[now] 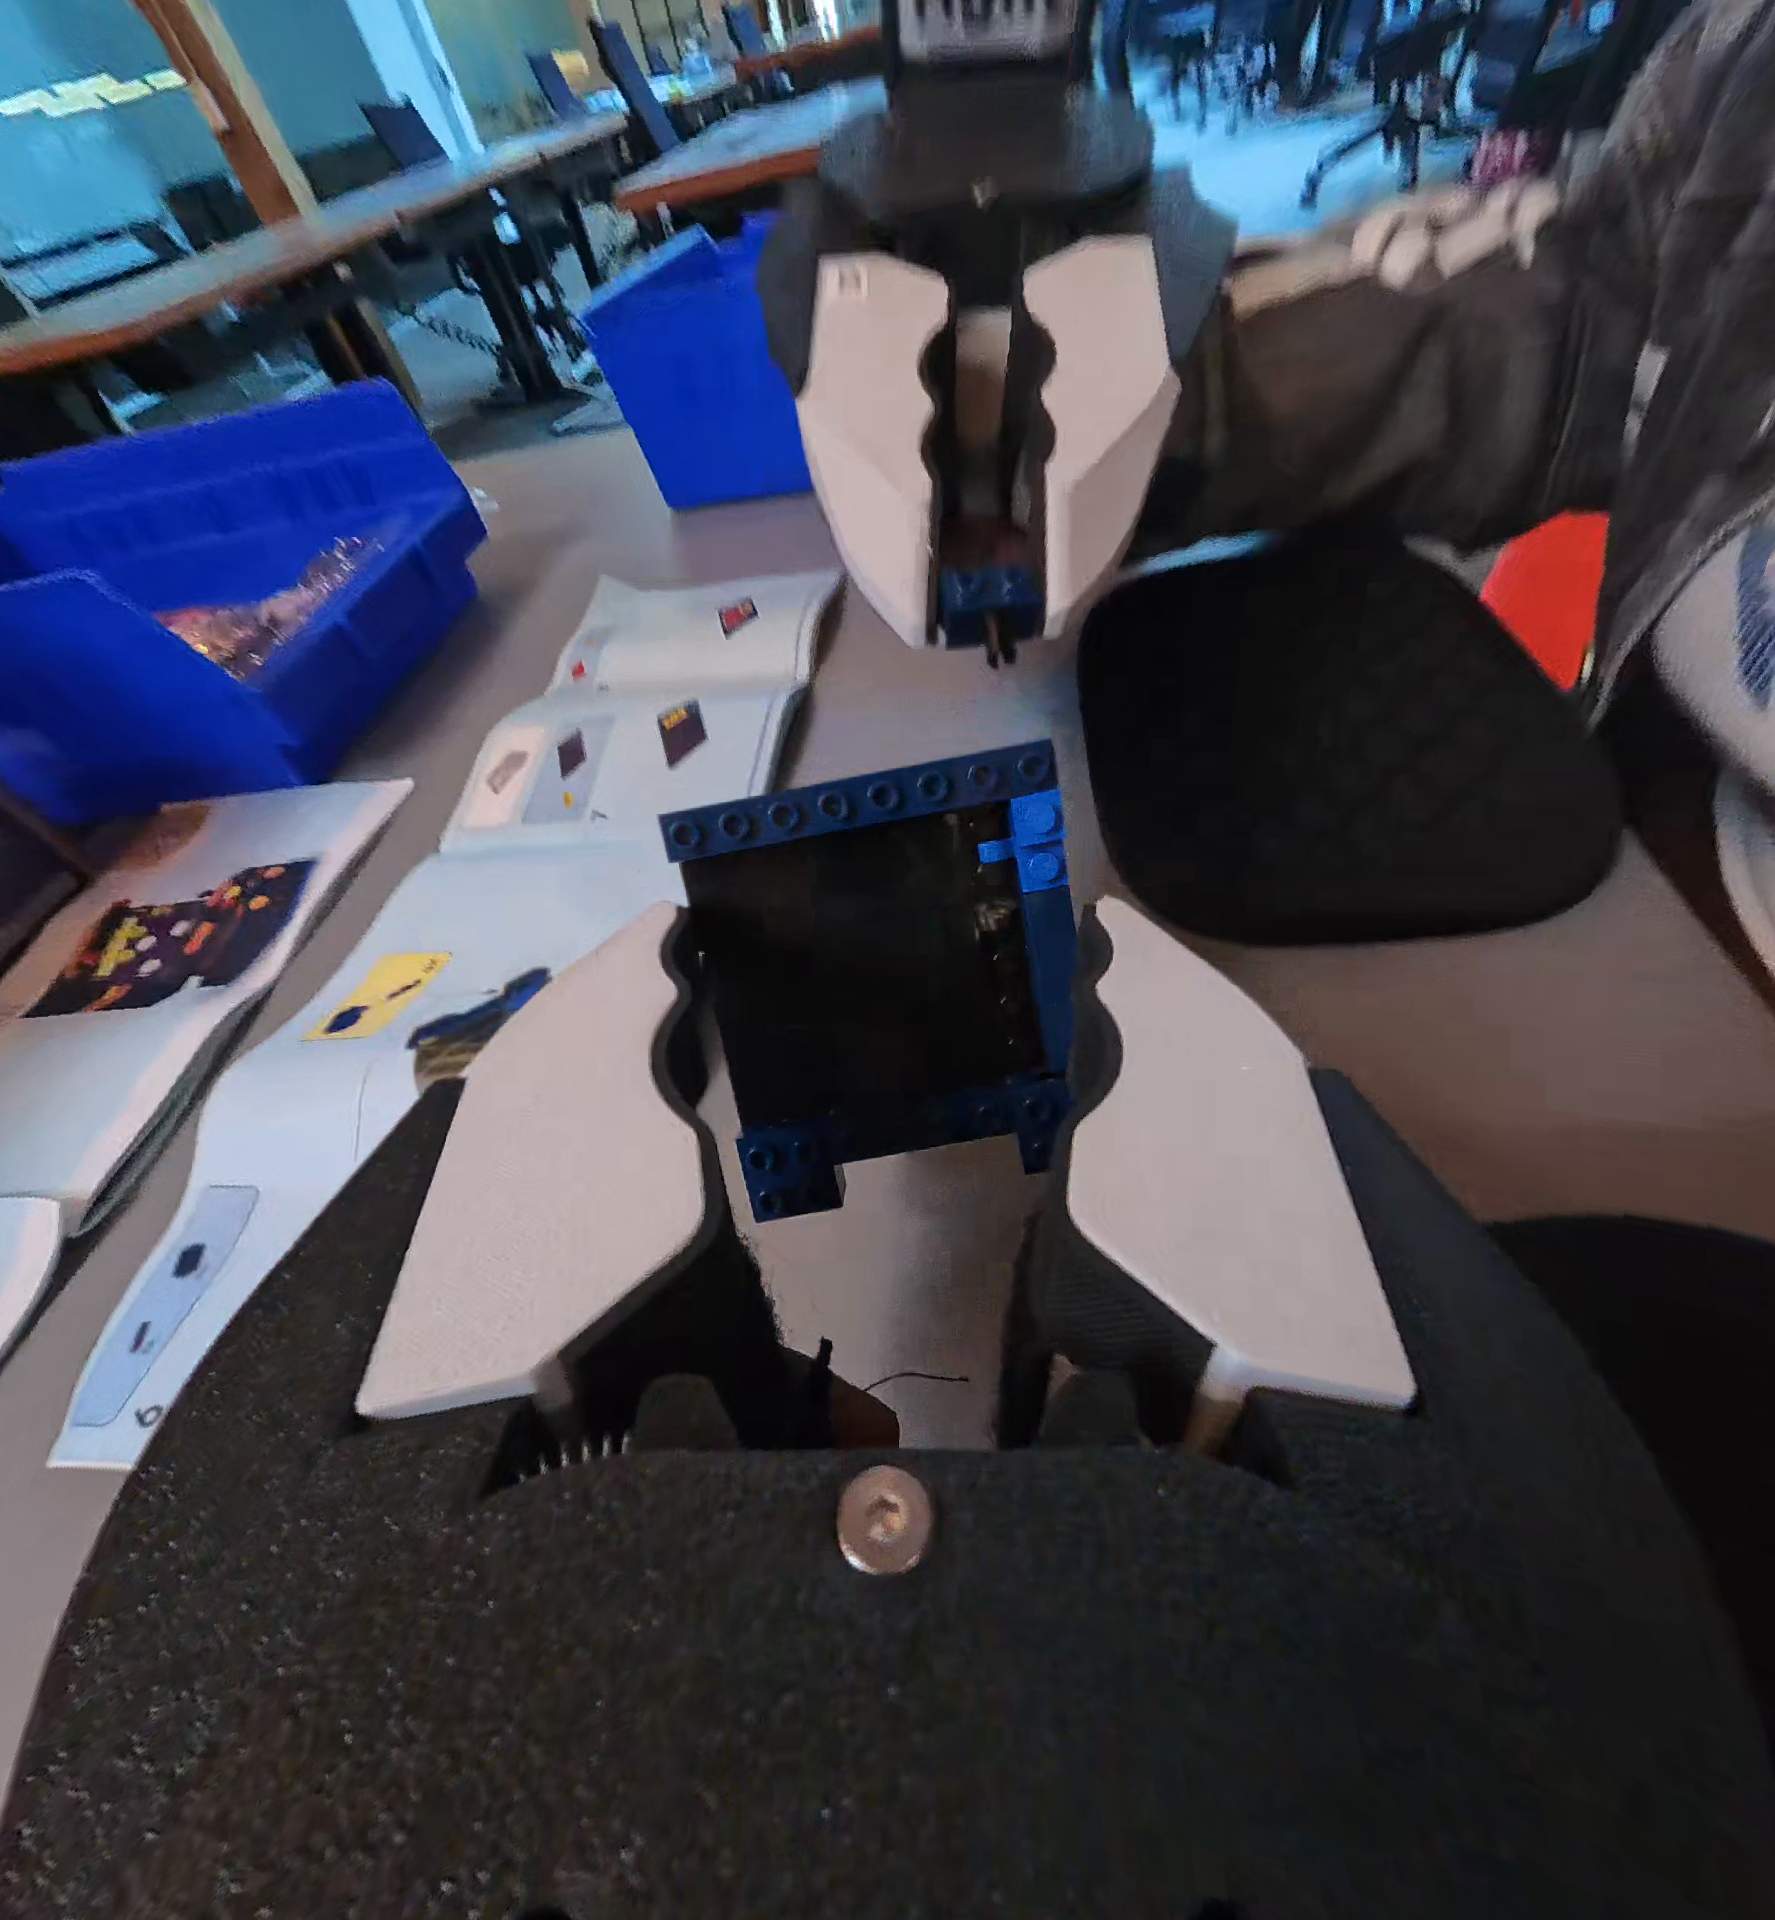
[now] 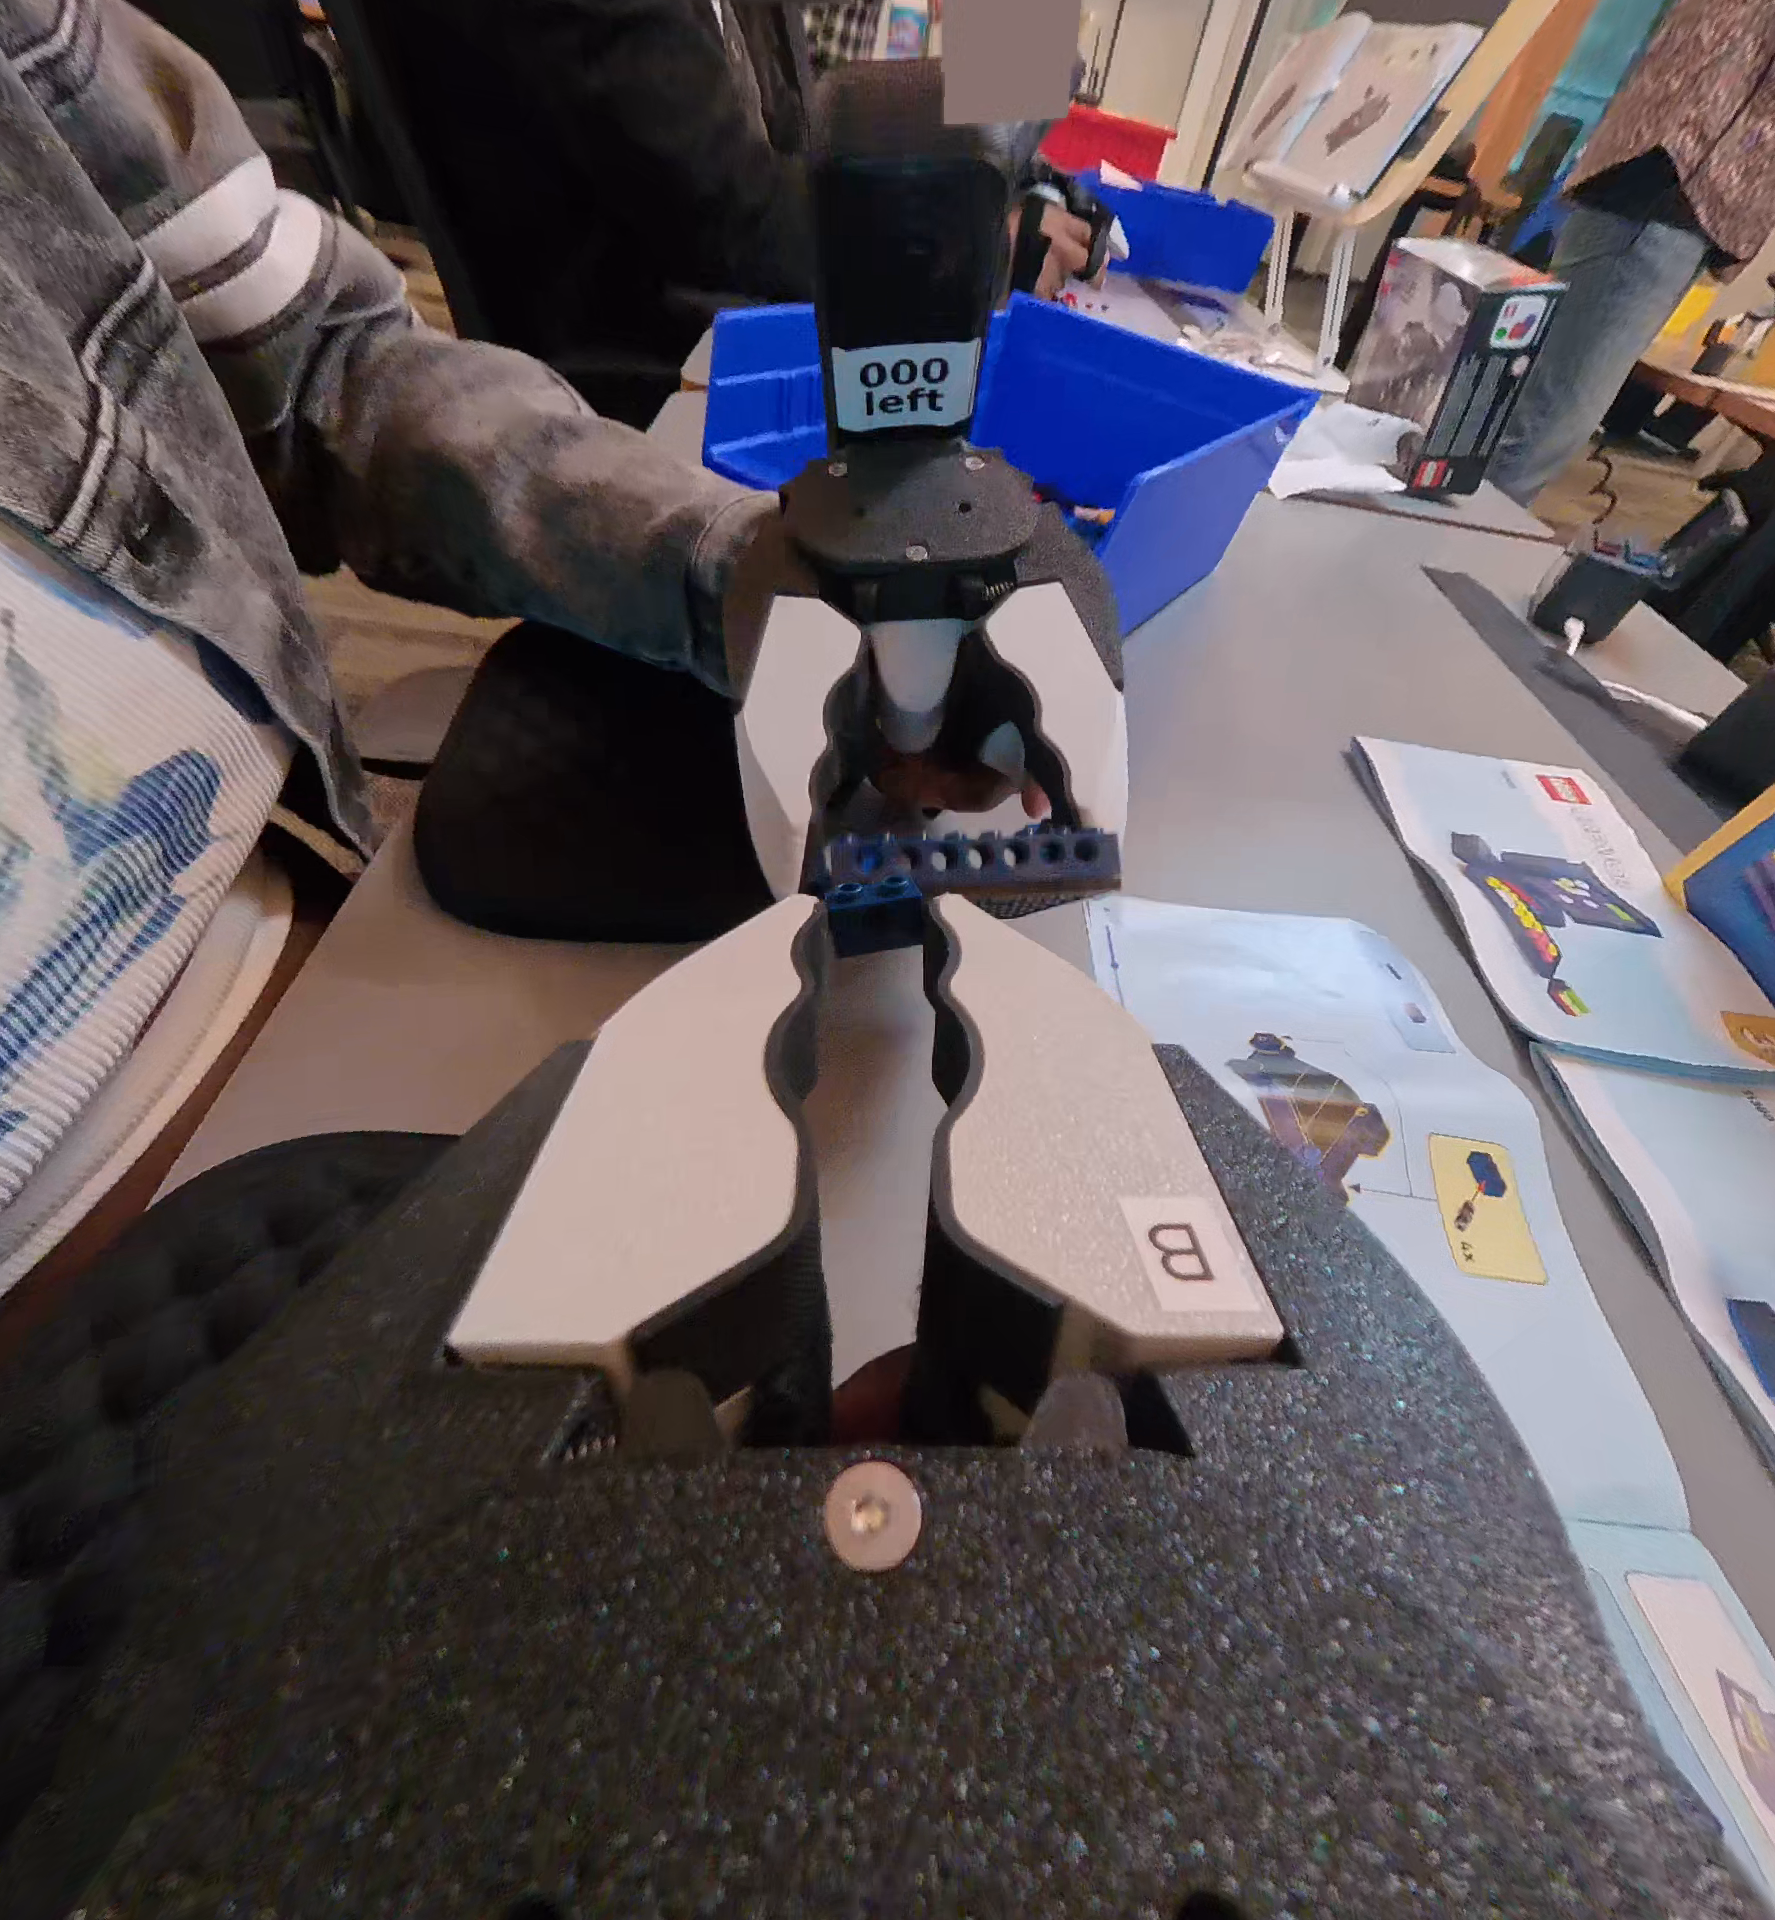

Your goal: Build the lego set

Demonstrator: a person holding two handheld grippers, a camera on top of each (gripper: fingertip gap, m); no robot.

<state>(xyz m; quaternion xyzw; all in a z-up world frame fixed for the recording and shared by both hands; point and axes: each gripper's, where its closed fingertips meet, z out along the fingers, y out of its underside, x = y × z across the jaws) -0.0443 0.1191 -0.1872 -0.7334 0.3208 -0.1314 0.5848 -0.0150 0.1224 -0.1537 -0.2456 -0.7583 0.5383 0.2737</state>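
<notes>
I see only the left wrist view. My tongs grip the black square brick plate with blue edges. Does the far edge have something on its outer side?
Observer: Yes, the dark blue beam along that edge has a row of round holes through its side.
Operator: How does the right side hold its small piece?
Observer: The right tongs press the small dark blue brick from both sides, two studs on top.
Operator: What is behind my tongs?
Observer: A blue plastic bin stands on the table behind the left tongs.
</notes>
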